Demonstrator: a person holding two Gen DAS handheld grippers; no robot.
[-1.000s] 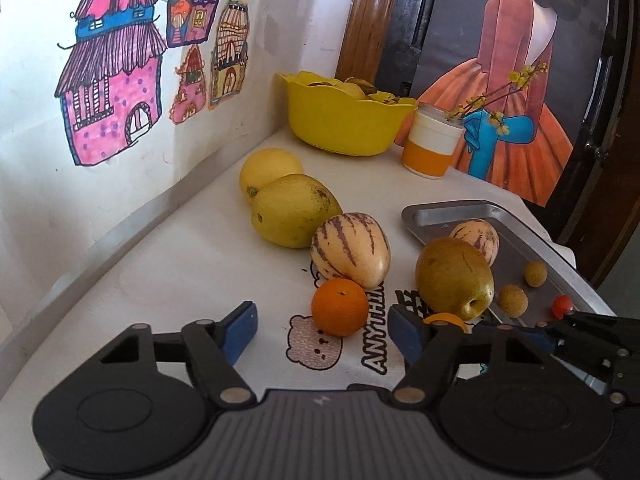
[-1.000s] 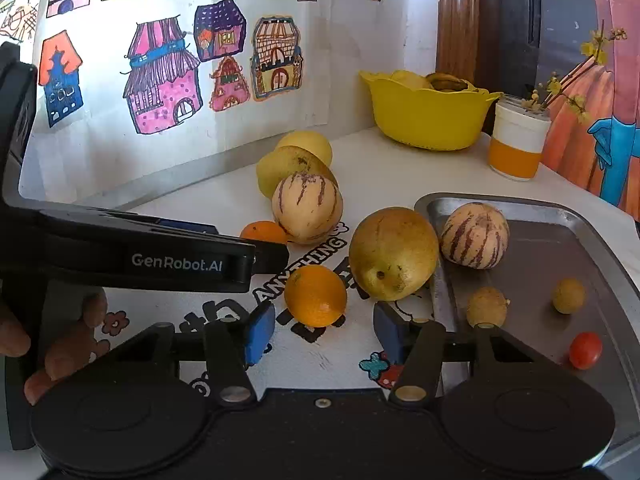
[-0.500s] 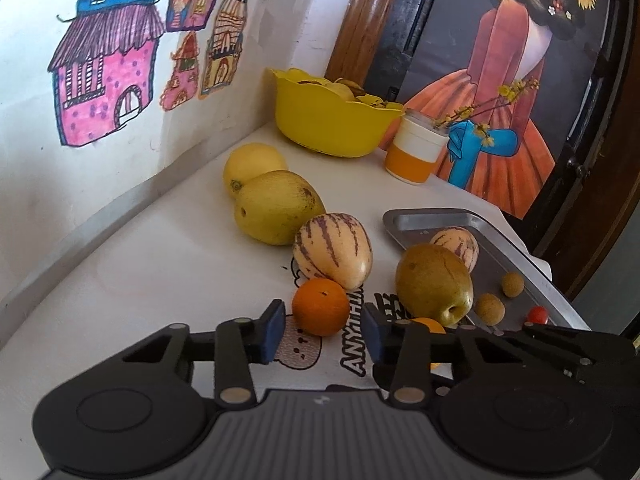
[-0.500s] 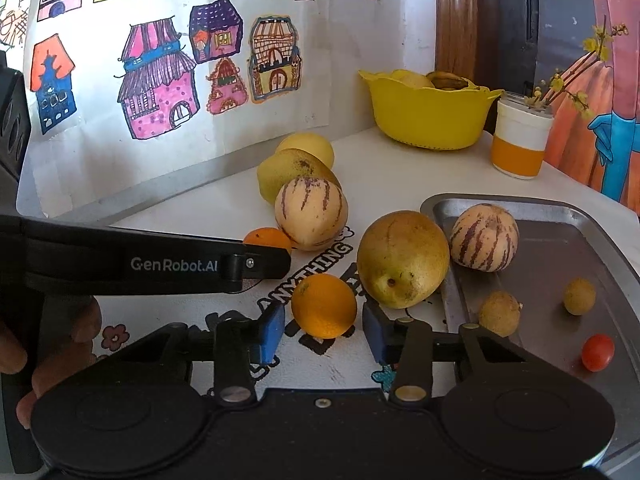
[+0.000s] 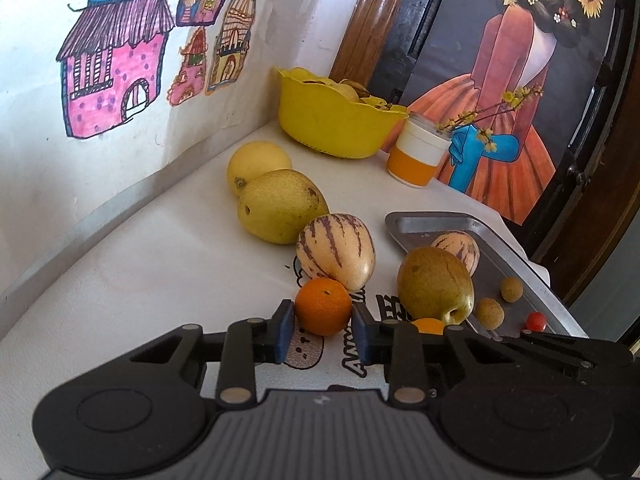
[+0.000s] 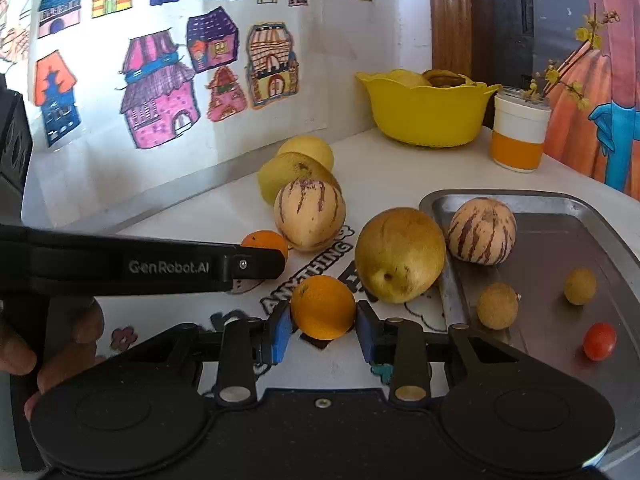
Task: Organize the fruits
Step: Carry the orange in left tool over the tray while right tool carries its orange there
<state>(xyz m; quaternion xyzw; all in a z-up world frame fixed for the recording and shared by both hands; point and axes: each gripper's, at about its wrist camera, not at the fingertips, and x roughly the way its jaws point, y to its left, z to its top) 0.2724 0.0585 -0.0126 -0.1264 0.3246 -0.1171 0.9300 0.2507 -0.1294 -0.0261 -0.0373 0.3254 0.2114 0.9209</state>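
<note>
My left gripper (image 5: 323, 330) is shut on a small orange (image 5: 323, 306) on the white table. My right gripper (image 6: 323, 330) is shut on a second orange (image 6: 322, 306), which shows partly behind the left gripper's finger in the left wrist view (image 5: 428, 325). A striped melon (image 5: 336, 251), a brownish pear (image 5: 435, 284) and two yellow fruits (image 5: 280, 205) lie just beyond. A metal tray (image 6: 560, 240) on the right holds another striped melon (image 6: 481, 230), two small brown fruits (image 6: 497, 305) and a cherry tomato (image 6: 599, 341).
A yellow bowl (image 5: 336, 122) with fruit stands at the back beside a white and orange cup (image 5: 417, 155) with a flower sprig. A wall with house drawings (image 6: 160, 96) runs along the left. The left gripper's arm (image 6: 140, 266) crosses the right wrist view.
Both grippers moved forward and closed their jaws, each onto its own orange.
</note>
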